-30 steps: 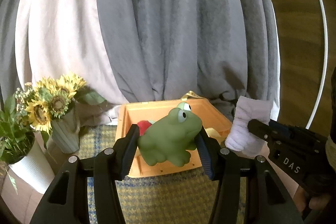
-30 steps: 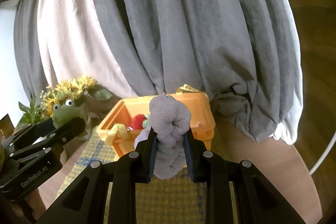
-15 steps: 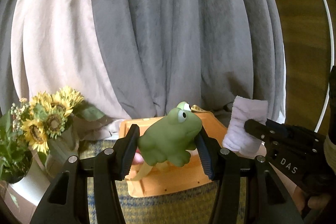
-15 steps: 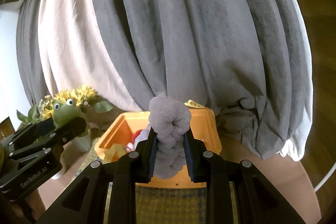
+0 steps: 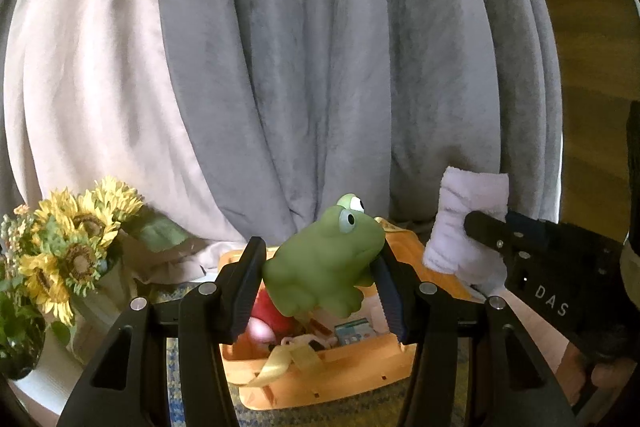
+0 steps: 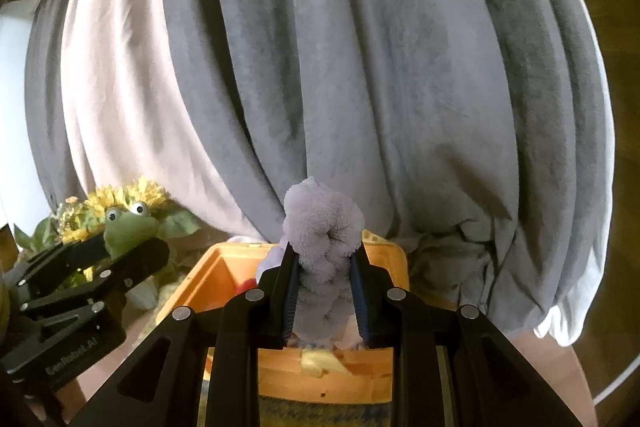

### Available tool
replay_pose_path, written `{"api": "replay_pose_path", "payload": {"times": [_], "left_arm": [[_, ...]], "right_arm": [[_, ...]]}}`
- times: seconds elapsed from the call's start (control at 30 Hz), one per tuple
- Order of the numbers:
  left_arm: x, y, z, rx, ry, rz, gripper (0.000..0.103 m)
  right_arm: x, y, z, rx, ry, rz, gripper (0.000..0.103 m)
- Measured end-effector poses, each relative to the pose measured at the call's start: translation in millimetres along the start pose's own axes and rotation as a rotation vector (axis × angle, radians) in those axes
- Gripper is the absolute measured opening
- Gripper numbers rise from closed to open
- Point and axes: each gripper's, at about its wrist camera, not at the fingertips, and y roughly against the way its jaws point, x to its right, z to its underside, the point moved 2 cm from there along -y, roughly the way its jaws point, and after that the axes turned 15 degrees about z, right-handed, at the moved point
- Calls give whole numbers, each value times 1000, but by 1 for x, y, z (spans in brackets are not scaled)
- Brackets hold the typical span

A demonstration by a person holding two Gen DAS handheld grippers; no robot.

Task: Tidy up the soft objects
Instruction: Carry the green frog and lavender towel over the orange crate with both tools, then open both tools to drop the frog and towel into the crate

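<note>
I have my left claw (image 5: 320,291) clamped on the green frog toy (image 5: 326,267), its pads pressing the frog's sides so the head and eyes stick up above the fingers; I judge a side squeeze suits a rubbery body that would slip from a top pinch. My right claw (image 6: 325,291) is narrowed on a rolled lilac towel (image 6: 322,247), gripped across the roll's middle so the bundle stays wound and does not unfurl. Just ahead of and below both claws sits the orange box (image 5: 360,367), open at the top, with a red item (image 5: 272,311), a yellow ribbon (image 5: 288,359) and other small bits already inside; I take it as the drop spot, which is why both loads hang over its near edge. The sunflowers (image 5: 76,247) stand off to the left of the left claw, and grey curtains (image 6: 360,67) hang beyond the box. Compared with a second ago, both grips are unchanged, but the box has slid lower and nearer in both views, so more of its inside shows beneath the frog.
</note>
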Motion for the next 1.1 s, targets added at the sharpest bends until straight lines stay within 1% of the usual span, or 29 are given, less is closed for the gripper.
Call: {"api": "replay_pose_path", "payload": {"times": [0.2,0.33,0.5,0.67,0.83,1.0,1.1], "left_arm": [[-7,-23,-4,-28,-9,-7,52],[-10,-38,-3,-52,-7,-2,52],[-17,-59,-2,-100,-1,4,52],[-25,-83,6,-166,18,29,52],[-35,-106,17,-246,42,58,52],[-48,-127,30,-321,94,81,53],[-51,-134,37,-339,106,83,53]], "right_arm": [[-3,-22,-7,-25,27,6,25],[-7,-39,-10,-56,51,-10,25],[-13,-61,-11,-96,68,-21,25],[-20,-89,-5,-173,103,-16,25],[-23,-114,7,-255,115,-39,25],[-28,-138,19,-342,145,-52,25],[-31,-147,23,-372,148,-63,25]]}}
